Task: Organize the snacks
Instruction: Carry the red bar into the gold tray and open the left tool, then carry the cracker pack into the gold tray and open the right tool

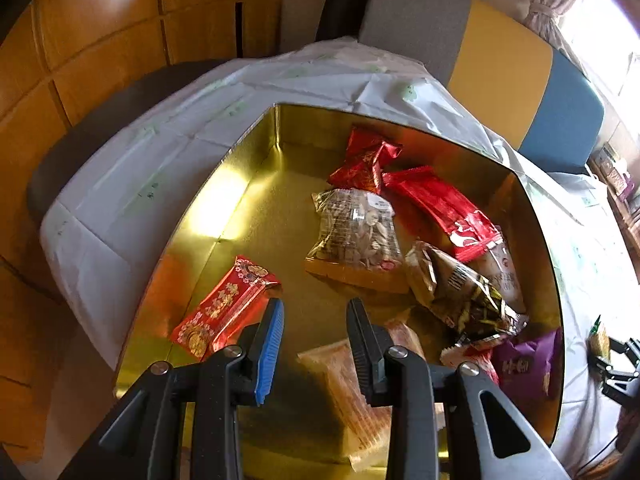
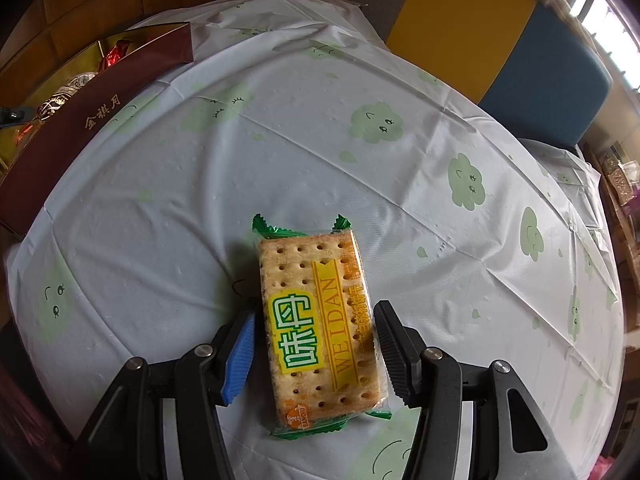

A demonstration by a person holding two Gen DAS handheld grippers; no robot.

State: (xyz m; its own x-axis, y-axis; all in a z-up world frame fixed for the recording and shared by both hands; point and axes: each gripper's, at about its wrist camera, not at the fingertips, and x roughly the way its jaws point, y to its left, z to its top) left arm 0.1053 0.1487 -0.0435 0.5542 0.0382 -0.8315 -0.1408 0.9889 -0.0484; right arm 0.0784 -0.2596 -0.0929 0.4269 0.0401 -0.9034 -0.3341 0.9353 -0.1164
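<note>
In the left wrist view my left gripper (image 1: 315, 308) hangs open over a gold-lined box (image 1: 248, 148), with nothing between its fingers. Below it lies an orange biscuit packet (image 1: 352, 392). A red packet with gold flowers (image 1: 228, 308) rests just left of the blue pad. In the right wrist view my right gripper (image 2: 316, 308) is shut on a green-edged cracker packet (image 2: 320, 320), its pads against the long sides. The packet lies on the cloud-print tablecloth (image 2: 360, 168).
The box also holds a clear bag of seeds (image 1: 354, 232), two red packets (image 1: 444, 212), a crumpled dark-gold packet (image 1: 460, 292) and a purple one (image 1: 528, 364). Its maroon outer wall (image 2: 100, 112) stands far left of the right gripper. Grey, yellow and blue chair backs (image 2: 460, 20) line the table's far edge.
</note>
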